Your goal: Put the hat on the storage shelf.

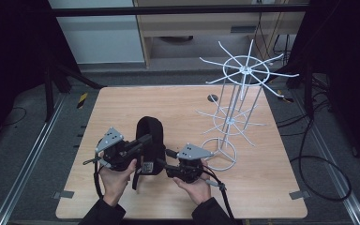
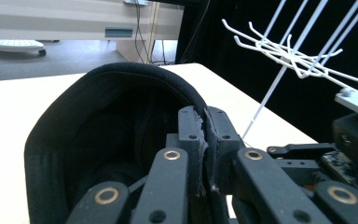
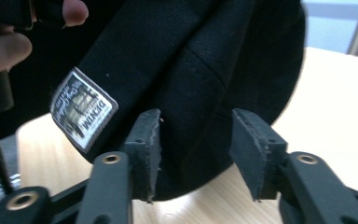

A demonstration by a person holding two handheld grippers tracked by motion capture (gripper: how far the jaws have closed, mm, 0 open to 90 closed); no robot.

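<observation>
The left tongs (image 2: 205,140) are pinching the padded rim of a black cap (image 1: 151,140), their jaws pressed together on the fabric edge. The right tongs (image 3: 196,144) are standing wide apart, jaws straddling the lower edge of the cap's crown without biting it. The cap is hanging between the two tongs, just above the worktop (image 1: 122,108), over its near middle part.

The likely trouble: the left tongs are gripping only a thin edge of soft cloth, so the cap may be slipping or twisting out if it is pulled sideways. The right tongs, closing now, could be catching a loose fold rather than a firm seam.

The cap is matte black woven cloth with stitched seams, a rounded dome and a thick cushioned band inside. A small grey woven label (image 3: 83,109) is sewn on its outside, just left of the right tongs' jaws.

Beyond the right tongs, a white wire display stand (image 1: 236,101) is rising from a ring base, with thin spokes radiating at two levels; a careless lift could be snagging the cloth on a spoke. The worktop is smooth pale wood.
</observation>
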